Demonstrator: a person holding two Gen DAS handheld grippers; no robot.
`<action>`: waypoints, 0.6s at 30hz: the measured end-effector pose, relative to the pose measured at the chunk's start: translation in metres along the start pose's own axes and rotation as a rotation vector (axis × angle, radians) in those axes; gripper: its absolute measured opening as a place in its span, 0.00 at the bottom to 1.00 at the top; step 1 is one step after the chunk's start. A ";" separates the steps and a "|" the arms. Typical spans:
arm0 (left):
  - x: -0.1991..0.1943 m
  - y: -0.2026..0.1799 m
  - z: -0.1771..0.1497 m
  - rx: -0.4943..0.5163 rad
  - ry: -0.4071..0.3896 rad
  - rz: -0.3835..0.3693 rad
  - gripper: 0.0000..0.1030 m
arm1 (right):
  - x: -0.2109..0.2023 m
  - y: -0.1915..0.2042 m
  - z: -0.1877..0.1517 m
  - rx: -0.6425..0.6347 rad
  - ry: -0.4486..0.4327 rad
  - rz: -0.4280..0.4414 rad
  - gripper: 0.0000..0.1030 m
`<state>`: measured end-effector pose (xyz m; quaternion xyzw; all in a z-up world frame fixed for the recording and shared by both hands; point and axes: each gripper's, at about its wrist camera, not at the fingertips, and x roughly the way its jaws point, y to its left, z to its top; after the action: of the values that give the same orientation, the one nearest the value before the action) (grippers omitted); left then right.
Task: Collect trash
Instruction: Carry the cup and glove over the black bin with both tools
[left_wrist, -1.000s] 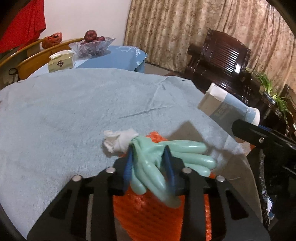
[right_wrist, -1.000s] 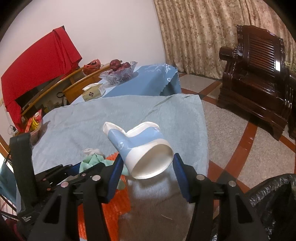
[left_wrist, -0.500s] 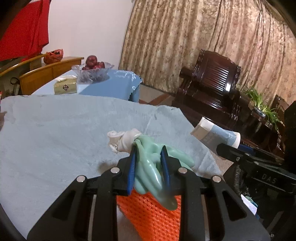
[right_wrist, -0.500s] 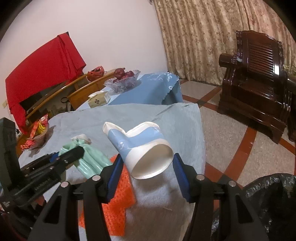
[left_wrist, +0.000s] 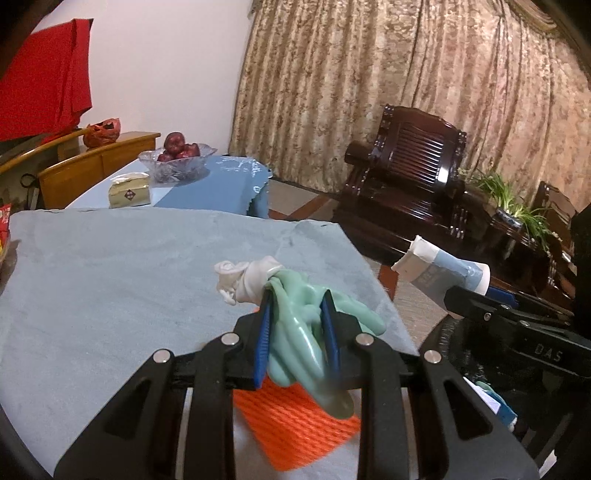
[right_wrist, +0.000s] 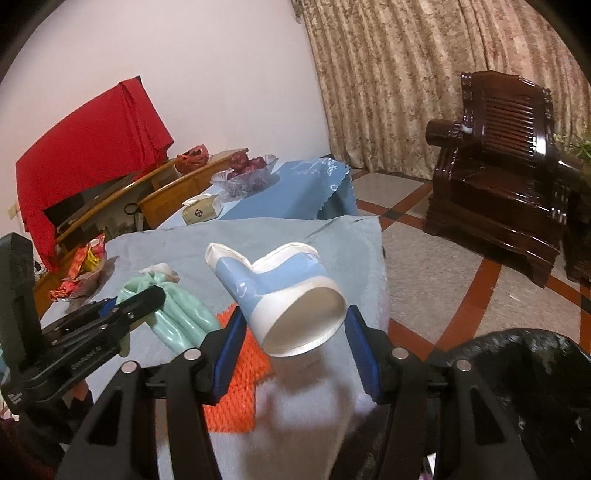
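Observation:
My left gripper (left_wrist: 297, 332) is shut on a pale green rubber glove (left_wrist: 310, 332) with a white cuff, lifted above the grey-blue cloth-covered table (left_wrist: 129, 277). The glove also shows in the right wrist view (right_wrist: 177, 314). My right gripper (right_wrist: 295, 332) is shut on a crushed blue and white paper cup (right_wrist: 280, 291), held near the table's right edge. The cup also shows in the left wrist view (left_wrist: 439, 273). An orange foam net (left_wrist: 295, 424) lies on the table under the glove. A black trash bag (right_wrist: 517, 387) stands open at lower right.
A snack wrapper pile (right_wrist: 81, 269) sits at the table's left. Behind are a blue-covered table with a glass fruit bowl (left_wrist: 177, 158) and tissue box (left_wrist: 129, 190). A dark wooden armchair (right_wrist: 506, 177) stands on the tiled floor to the right.
My left gripper has lifted the glove off the orange net and raised it. My right gripper has kept the cup and moved slightly up and right, towards the bag.

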<state>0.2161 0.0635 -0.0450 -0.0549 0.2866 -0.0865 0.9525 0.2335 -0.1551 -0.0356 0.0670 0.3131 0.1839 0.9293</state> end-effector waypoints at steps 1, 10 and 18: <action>-0.001 -0.003 -0.001 0.002 -0.001 -0.005 0.23 | -0.005 -0.002 -0.001 0.003 -0.004 -0.003 0.53; -0.010 -0.052 -0.005 0.047 -0.006 -0.079 0.23 | -0.062 -0.031 -0.018 0.038 -0.039 -0.066 0.53; -0.015 -0.108 -0.012 0.108 -0.005 -0.156 0.23 | -0.108 -0.062 -0.032 0.082 -0.072 -0.139 0.53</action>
<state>0.1829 -0.0403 -0.0304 -0.0258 0.2740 -0.1756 0.9452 0.1534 -0.2534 -0.0159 0.0898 0.2906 0.1032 0.9470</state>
